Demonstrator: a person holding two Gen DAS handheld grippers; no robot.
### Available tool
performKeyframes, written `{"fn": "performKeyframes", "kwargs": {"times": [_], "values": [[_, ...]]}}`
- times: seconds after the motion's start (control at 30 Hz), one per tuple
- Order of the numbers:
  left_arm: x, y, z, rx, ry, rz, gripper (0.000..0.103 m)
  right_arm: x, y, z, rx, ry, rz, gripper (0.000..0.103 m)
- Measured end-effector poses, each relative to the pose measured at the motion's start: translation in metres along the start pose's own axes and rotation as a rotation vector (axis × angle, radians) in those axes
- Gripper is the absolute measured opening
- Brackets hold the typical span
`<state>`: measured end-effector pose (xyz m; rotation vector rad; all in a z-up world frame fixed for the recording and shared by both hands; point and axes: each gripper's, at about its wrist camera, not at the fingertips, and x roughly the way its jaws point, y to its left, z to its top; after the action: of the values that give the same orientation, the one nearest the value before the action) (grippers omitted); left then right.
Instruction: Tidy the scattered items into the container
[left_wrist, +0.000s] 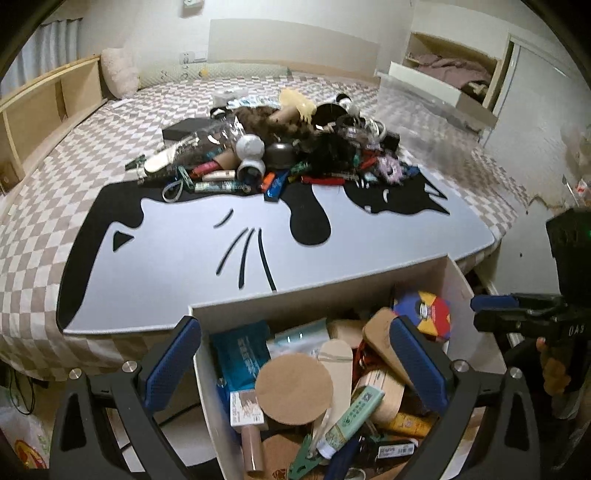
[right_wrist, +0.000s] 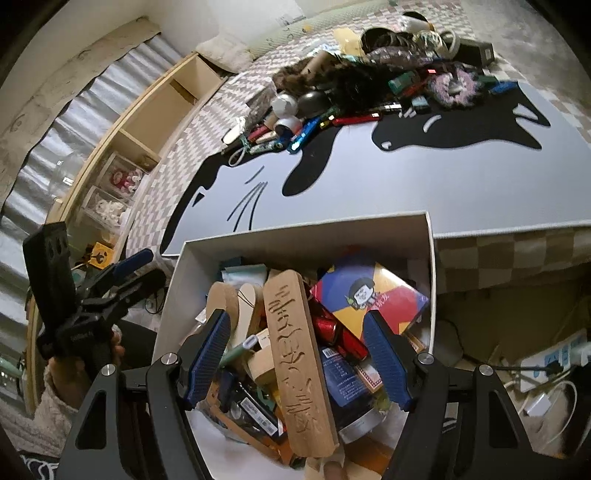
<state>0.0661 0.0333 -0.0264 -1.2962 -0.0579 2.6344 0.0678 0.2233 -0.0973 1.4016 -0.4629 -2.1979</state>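
My box (right_wrist: 428, 258) at the bed's near edge is nearly full; both tools gape, holding nothing; a pile (left_wrist: 280, 147) remains mid-bed.

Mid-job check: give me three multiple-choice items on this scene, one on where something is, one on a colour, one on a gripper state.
1. Where is the carved wooden plank?
A. on the mat
B. in the white box
C. on the shelf

2. What colour are the pads of the left gripper?
A. red
B. green
C. blue

3. How do the jaws of the right gripper stand?
A. open, empty
B. shut on the plank
C. shut on a tube

Key: B, it lies atop the clutter inside the white box; C, both pads are blue; A, they are spread wide over the box, gripping nothing.
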Motion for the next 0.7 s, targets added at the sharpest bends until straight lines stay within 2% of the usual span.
{"fn": "performKeyframes", "kwargs": {"times": [0.37, 0.53, 0.7], "values": [[-0.026, -0.001, 0.035, 0.042, -0.144, 0.073, 0.103, -0.026, -0.002, 0.014, -0.038, -0.080, -0.004, 0.075], [-0.040, -0.002, 0.053, 0.066, -0.236, 0.070, 0.103, -0.047, -0.003, 0.030, -0.062, -0.131, -0.030, 0.075], [-0.059, 0.001, 0.070, 0.042, -0.376, 0.087, 0.103, -0.071, -0.002, 0.051, -0.105, -0.197, -0.082, 0.075]]}}
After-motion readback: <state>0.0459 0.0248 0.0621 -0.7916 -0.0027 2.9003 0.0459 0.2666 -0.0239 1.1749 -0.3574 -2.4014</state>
